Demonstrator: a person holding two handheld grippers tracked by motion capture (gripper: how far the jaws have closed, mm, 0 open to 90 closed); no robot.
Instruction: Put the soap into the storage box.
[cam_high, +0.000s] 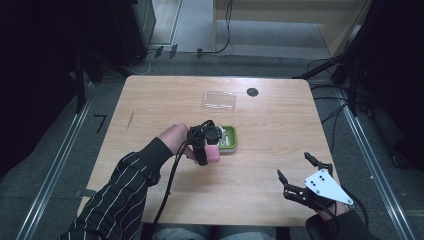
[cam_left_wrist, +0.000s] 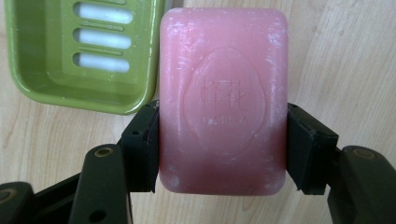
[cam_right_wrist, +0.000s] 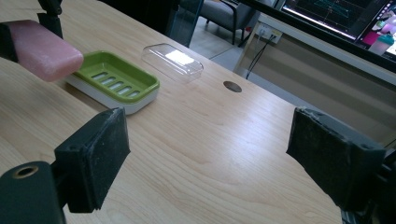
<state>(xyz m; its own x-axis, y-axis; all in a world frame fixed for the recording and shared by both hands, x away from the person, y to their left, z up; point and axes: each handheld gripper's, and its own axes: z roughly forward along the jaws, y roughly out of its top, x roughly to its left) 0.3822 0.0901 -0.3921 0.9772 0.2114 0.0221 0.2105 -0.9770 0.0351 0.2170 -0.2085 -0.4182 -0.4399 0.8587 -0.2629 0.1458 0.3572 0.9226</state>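
While the pink soap bar is carried clear of the table, the scene is set out view by view:

High view, left gripper: the left gripper (cam_high: 207, 145) is seen near the table's centre, its jaws closed on the pink soap bar (cam_high: 212, 154).
High view, dish: the green soap dish (cam_high: 229, 138) is found just beside the bar, at about 1 o'clock from it; the wooden table (cam_high: 150, 105) lies under both.
High view, lid: the clear lid (cam_high: 219, 100) is set well apart, at 12 o'clock from the dish.
High view, right gripper: the right gripper (cam_high: 300, 180) is held at the table's 5 o'clock corner, well apart from the dish, so the left hand is judged the nearer.

Left gripper view, grip: the bar (cam_left_wrist: 223, 100) is clamped across its short sides, its long axis running from 6 to 12 o'clock, straight out along the jaws.
Left gripper view, target: the dish (cam_left_wrist: 46, 56) is seen at 10 o'clock from the bar, its slotted floor uncovered; a shift that way is judged to be needed before lowering.

Right gripper view, jaws: the right gripper (cam_right_wrist: 205, 154) is shown with jaws spread wide, nothing between them.
Right gripper view, layout: the bar (cam_right_wrist: 44, 53) is seen at 10 o'clock, overhanging the dish's (cam_right_wrist: 119, 81) near end; the lid (cam_right_wrist: 173, 60) lies beyond, at 12 o'clock.
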